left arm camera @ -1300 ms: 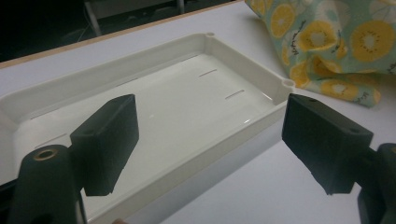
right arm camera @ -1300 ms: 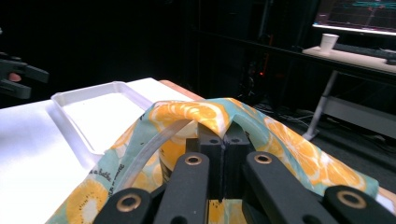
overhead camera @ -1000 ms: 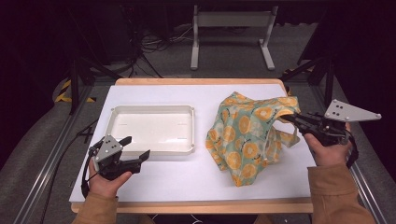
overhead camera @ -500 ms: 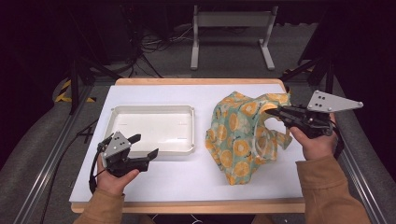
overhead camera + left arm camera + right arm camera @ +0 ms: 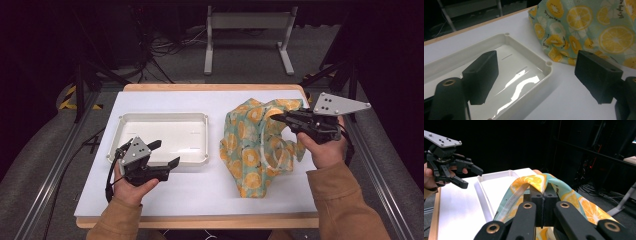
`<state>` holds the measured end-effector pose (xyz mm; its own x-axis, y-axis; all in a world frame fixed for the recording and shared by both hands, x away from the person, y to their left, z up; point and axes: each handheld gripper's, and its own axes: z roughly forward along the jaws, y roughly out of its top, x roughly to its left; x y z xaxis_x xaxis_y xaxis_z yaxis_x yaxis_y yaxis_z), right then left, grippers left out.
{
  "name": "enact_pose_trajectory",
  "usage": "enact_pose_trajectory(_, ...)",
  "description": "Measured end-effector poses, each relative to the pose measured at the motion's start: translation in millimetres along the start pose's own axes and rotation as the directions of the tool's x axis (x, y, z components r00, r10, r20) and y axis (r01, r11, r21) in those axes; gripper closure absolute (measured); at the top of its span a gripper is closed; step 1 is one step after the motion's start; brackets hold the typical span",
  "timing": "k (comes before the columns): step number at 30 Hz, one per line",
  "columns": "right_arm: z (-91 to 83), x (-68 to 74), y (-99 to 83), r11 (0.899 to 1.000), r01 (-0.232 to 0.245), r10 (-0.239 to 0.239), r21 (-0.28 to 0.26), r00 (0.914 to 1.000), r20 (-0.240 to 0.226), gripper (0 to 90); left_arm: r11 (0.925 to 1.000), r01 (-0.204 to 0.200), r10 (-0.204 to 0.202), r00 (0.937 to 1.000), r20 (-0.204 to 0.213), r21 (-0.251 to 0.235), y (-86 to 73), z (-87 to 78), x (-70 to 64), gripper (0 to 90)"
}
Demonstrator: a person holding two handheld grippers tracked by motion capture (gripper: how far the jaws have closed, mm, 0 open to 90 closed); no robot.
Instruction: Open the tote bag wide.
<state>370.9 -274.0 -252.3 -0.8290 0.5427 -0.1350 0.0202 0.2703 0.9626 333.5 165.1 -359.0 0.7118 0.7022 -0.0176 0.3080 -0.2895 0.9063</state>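
right gripper [image 5: 278, 118]: jaws clamped on lemon-print cloth bag [image 5: 255, 150], lifting its edge | bag: right of white tray [image 5: 165, 122] | left gripper [image 5: 162, 153]: jaws wide apart, empty, at tray's near edge

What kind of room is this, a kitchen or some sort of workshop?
Probably a lab or recording studio, not a kitchen. A person works at a white table framed by metal rails, with loose cables on the dark floor behind, holding a black gripper in each hand.
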Motion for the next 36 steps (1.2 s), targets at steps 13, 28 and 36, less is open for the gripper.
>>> enact_pose_trajectory(13, 19.9, 6.4, 6.4, 1.000, 0.025, -0.025, -0.003, 0.9995, -0.021, 89.7, 0.9992, -0.019, 0.022, 0.9964, 0.082, -0.036, 17.1, 14.7, -10.9, 15.9)
enact_pose_trajectory(28, 30.3, 7.9, 5.9, 1.000, 0.025, -0.025, 0.002, 0.9990, -0.037, 89.6, 0.9969, -0.057, 0.066, 0.9821, 0.176, -0.054, 56.6, 42.2, -26.0, 12.1)
enact_pose_trajectory(36, 33.6, 9.6, 6.3, 1.000, 0.025, -0.025, 0.001, 0.9987, -0.045, 89.5, 0.9933, -0.074, 0.092, 0.9720, 0.216, -0.088, 83.0, 56.1, -41.8, 12.2)
